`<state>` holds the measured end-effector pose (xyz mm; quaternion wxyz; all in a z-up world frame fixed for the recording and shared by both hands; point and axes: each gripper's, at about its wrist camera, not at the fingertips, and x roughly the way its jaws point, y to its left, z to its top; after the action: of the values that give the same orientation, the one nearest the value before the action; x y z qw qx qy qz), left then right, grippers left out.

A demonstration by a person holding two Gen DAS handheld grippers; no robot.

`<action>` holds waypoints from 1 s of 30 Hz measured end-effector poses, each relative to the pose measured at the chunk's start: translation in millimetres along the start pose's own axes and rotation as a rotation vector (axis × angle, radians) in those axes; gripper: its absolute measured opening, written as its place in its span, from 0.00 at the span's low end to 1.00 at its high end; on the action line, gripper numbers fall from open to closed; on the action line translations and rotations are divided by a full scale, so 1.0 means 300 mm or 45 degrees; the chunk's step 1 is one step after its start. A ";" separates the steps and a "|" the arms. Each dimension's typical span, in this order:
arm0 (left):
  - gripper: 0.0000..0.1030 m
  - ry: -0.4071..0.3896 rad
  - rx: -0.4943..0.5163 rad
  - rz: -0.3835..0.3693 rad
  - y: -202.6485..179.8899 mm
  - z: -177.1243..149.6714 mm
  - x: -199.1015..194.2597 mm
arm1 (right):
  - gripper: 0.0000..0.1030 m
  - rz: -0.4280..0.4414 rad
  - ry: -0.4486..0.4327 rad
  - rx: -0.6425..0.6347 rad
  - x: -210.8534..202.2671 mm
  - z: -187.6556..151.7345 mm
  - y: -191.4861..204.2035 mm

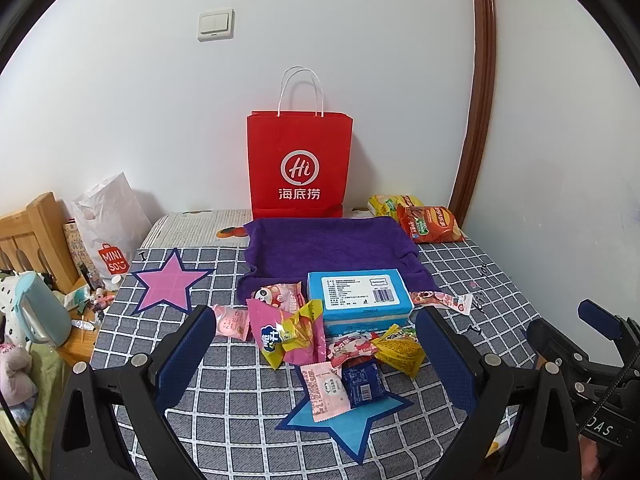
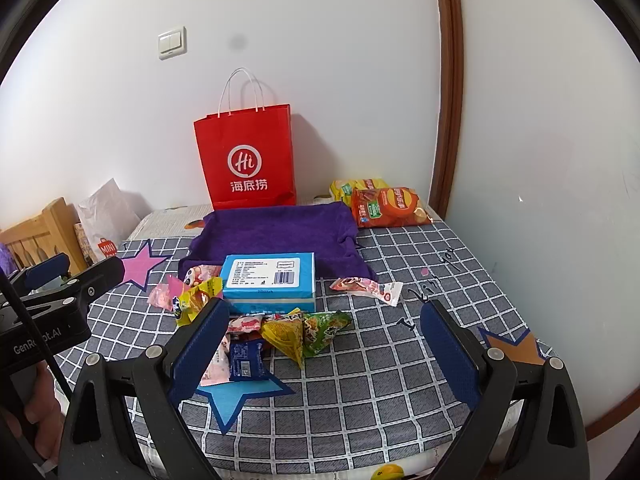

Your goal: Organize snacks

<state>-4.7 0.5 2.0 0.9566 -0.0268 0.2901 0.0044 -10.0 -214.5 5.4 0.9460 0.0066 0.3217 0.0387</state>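
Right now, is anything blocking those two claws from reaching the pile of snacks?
Nothing visible. The left gripper and right gripper are both open above the checked cloth, and the snack packets lie loose just ahead. The blue box sits behind them, not in front.

Bright, even indoor light on the white wall [image 1: 140, 92], with no glare. Soft shadow cast right of the red paper bag [image 2: 246, 156], pointing to a source at left. Strong fisheye bending at the edges, curving the brown door frame [image 1: 482, 80]. Black vignette in every corner. Faint dark smudge [image 2: 237, 42] on the right wrist view. Otherwise sharp throughout.
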 end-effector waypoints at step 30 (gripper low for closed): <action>0.98 0.019 0.017 0.008 0.023 0.005 0.107 | 0.93 0.043 0.009 -0.037 0.113 0.001 0.033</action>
<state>22.7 7.3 -15.0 0.9545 -0.0194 0.2975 0.0054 16.3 -201.9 -14.5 0.9440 -0.0019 0.3244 0.0594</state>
